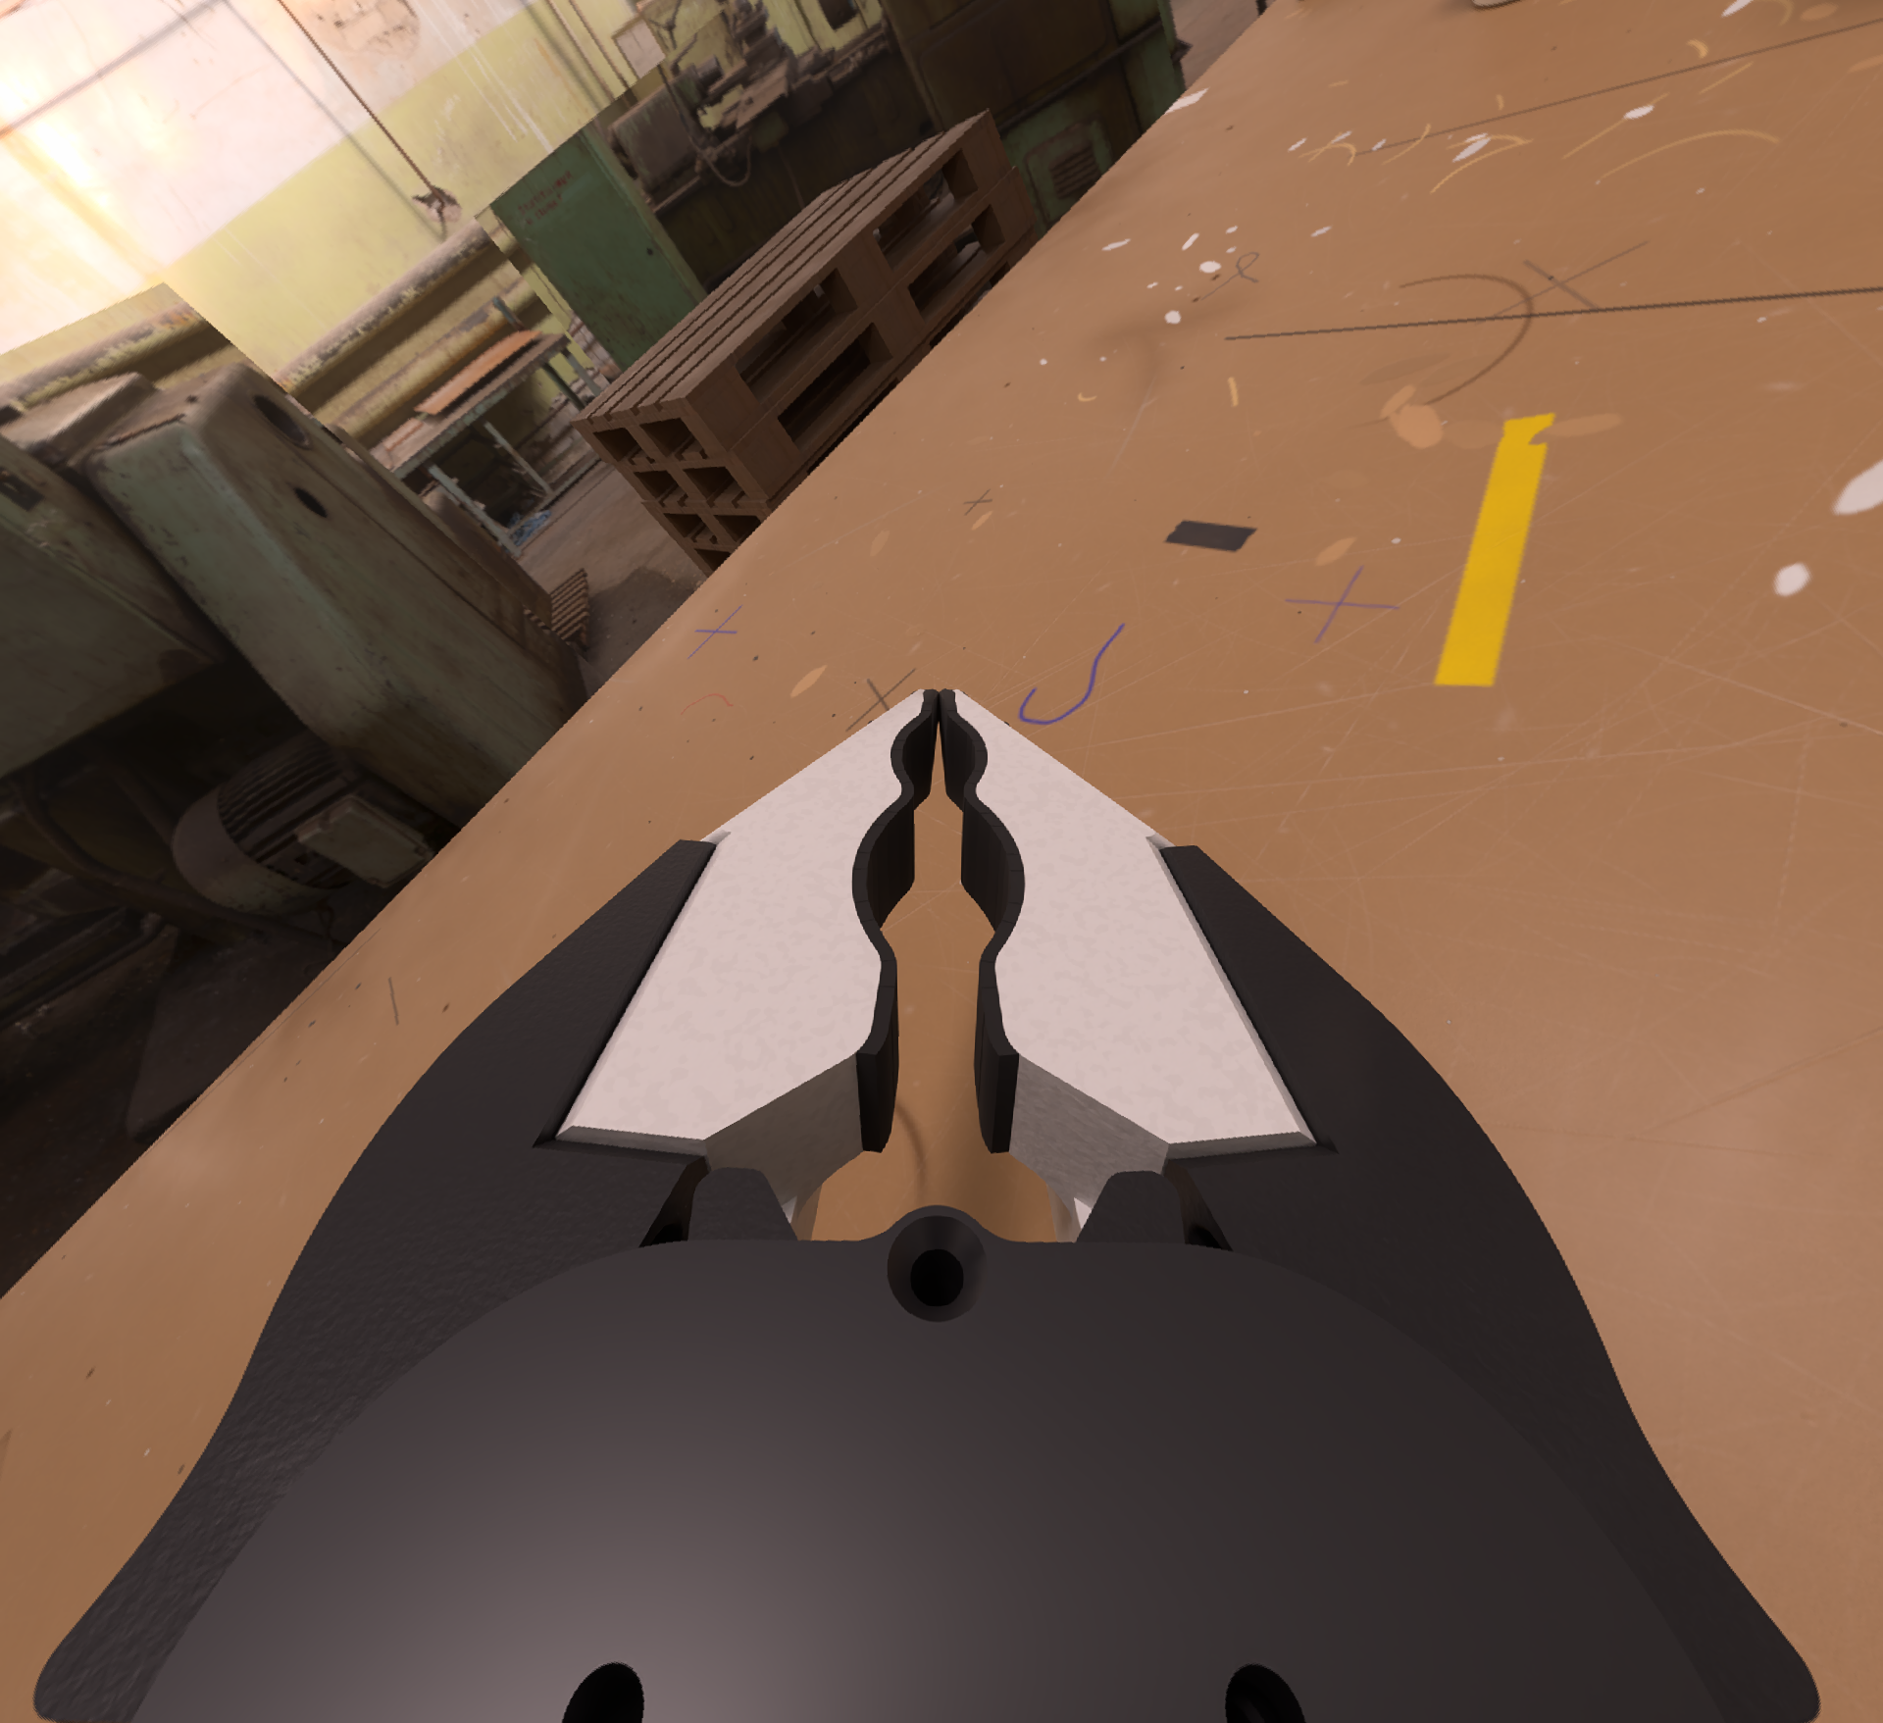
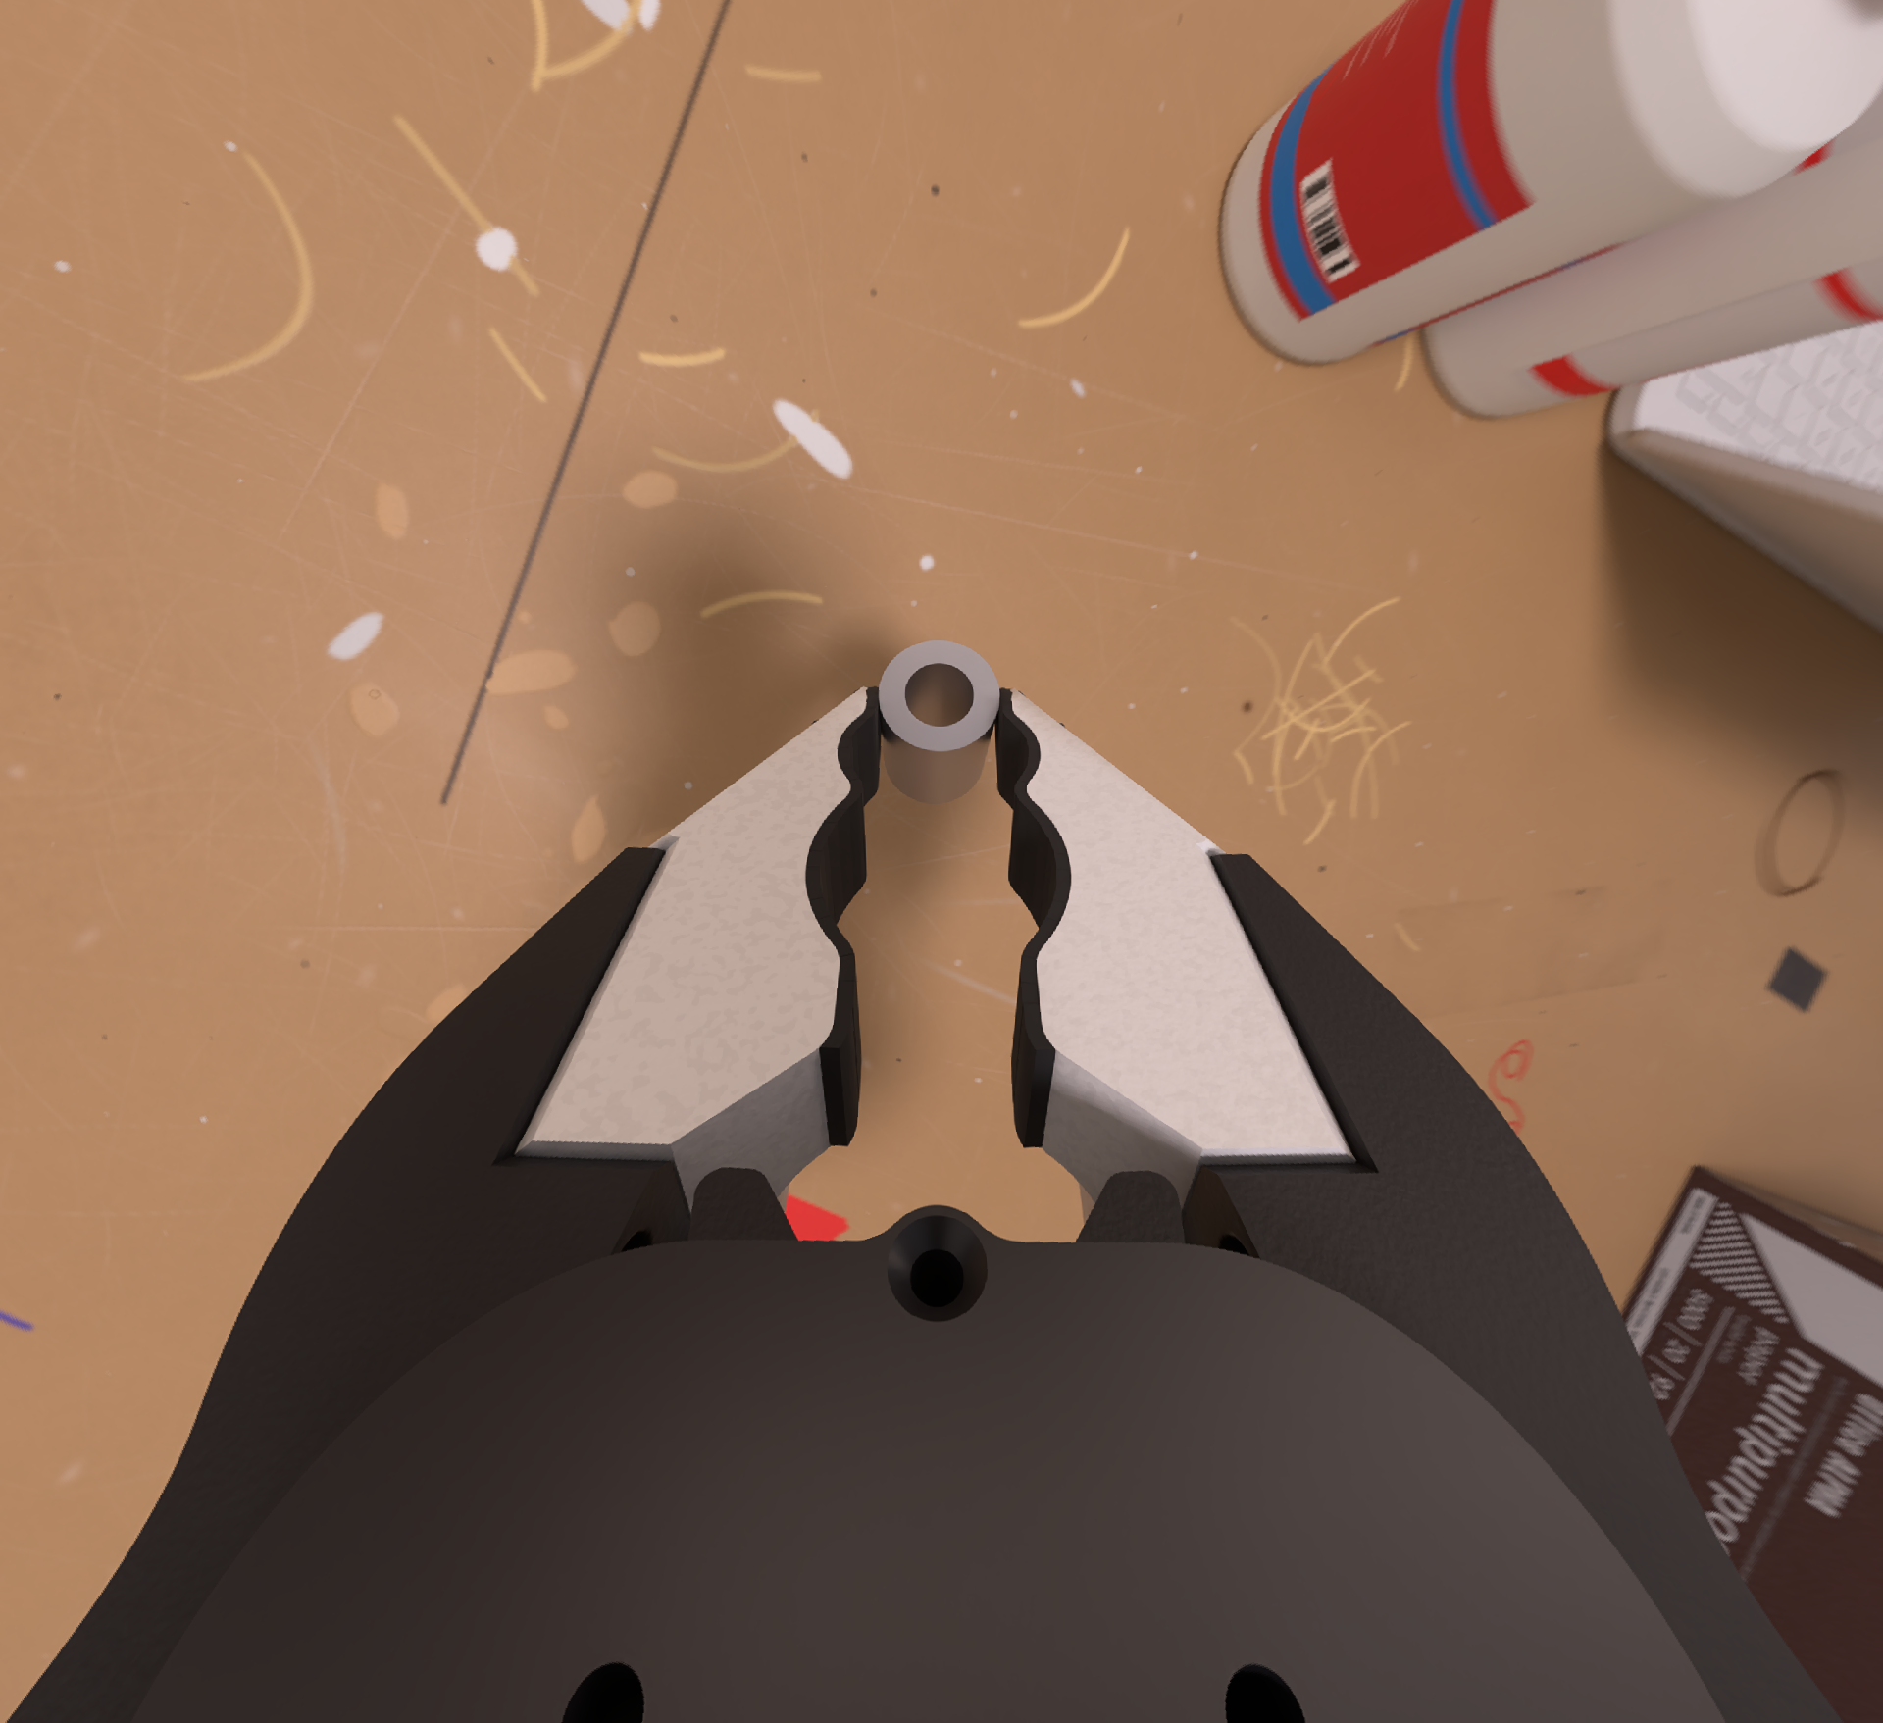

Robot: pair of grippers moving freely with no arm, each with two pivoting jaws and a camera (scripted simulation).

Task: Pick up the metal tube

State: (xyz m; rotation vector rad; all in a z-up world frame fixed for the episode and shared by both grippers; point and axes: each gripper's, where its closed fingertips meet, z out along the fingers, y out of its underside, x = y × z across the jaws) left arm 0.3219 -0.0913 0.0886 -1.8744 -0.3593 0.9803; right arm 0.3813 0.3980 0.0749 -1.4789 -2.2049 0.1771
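The table (image 2: 306, 859) is a scuffed brown board with paint flecks and pencil lines. At its far right stand two white cartridges (image 2: 1427, 176) with red and blue bands, beside a white box (image 2: 1773, 472); a dark carton (image 2: 1773, 1430) lies nearer. The right gripper (image 2: 936, 706) looks straight down and pinches the tube (image 2: 937, 762) between its very fingertips; the left gripper (image 1: 937, 701) is empty, its tips all but touching, off near the table's edge by a yellow strip (image 1: 1493, 553).

The main risk, as I judge it, is slip: the hold sits at the extreme tips, not in the scalloped hollows behind, so a quick lift or tilt could let the smooth metal slide out or pivot. Whether it is clear of the table I cannot tell. A swing to the right could also strike the cartridges.

The tube is short, grey and thick-walled, upright, its open bore facing the camera, with a matte sheen.
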